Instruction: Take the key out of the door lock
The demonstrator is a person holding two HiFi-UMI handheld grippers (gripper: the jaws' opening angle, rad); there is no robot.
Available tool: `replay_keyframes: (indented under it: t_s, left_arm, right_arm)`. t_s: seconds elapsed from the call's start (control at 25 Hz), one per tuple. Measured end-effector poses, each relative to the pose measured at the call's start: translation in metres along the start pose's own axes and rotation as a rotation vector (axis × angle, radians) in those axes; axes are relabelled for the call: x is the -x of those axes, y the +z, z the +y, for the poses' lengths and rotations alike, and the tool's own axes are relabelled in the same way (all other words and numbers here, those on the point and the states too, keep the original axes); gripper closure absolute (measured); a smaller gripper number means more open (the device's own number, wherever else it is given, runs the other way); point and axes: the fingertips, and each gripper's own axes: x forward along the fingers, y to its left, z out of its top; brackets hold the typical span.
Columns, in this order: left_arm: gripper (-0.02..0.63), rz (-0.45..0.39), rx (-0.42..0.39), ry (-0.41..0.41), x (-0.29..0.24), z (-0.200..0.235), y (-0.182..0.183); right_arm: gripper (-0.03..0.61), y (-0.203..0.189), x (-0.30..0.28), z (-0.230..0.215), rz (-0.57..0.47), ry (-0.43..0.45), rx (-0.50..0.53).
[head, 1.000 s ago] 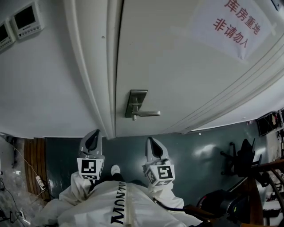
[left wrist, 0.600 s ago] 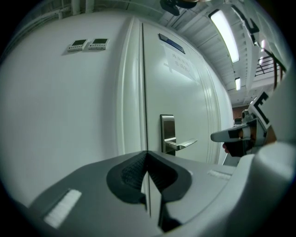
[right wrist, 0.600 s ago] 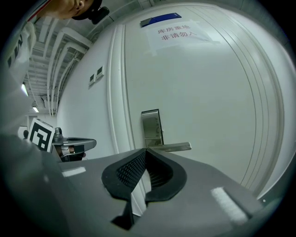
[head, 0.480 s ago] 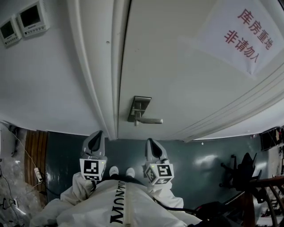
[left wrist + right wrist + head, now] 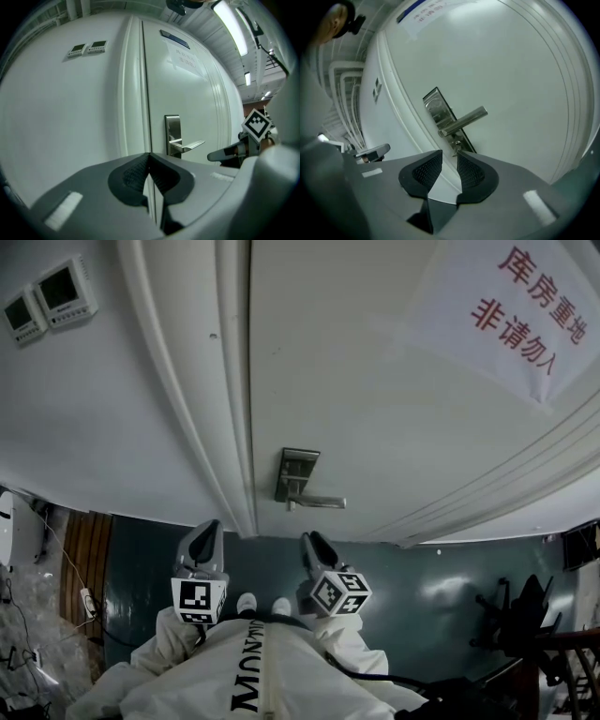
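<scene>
A silver lock plate (image 5: 298,474) with a lever handle (image 5: 317,503) sits on the white door. In the right gripper view a small key (image 5: 457,147) sticks out of the plate (image 5: 440,115) just under the handle (image 5: 464,121). My right gripper (image 5: 449,153) is open and its jaws have just been opening. Nothing lies between its pads; the key shows just beyond the right pad's tip. In the head view that gripper (image 5: 309,540) hangs below the handle. My left gripper (image 5: 150,155) is shut on nothing, left of the plate (image 5: 172,136), in front of the door frame.
A paper sign with red characters (image 5: 511,306) hangs on the door's upper right. Two wall panels (image 5: 47,296) sit left of the door frame (image 5: 187,381). A dark chair (image 5: 525,615) stands on the green floor at right; cables (image 5: 89,601) lie at left.
The right gripper has rolled, its marker cube now tilted, and it has sunk a little. The head view has shifted slightly on the door. The left gripper has barely moved.
</scene>
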Motion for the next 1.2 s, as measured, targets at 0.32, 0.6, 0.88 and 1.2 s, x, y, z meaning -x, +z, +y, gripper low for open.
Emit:
replay_keyframes:
  t_s: [0.32,0.6,0.88,1.2]
  left_arm:
    - [0.614,0.011,0.001,0.047,0.008,0.007,0.003]
    - [0.614,0.031,0.001,0.099,0.018,0.019,-0.003]
    - [0.614,0.043,0.005,0.122,0.023,0.022,-0.006]
    - [0.614,0.055,0.005,0.153,0.027,0.031,-0.008]
  right_arm:
    - [0.456,-0.012,-0.039,-0.011,0.021,0.184,-0.402]
    - [0.454,-0.019,-0.069,-0.026,0.044,0.243,-0.649]
    - [0.454,-0.017,-0.091,-0.034,0.039,0.287,-0.778]
    - [0.463,-0.014,-0.111,-0.032,0.027,0.338,-0.891]
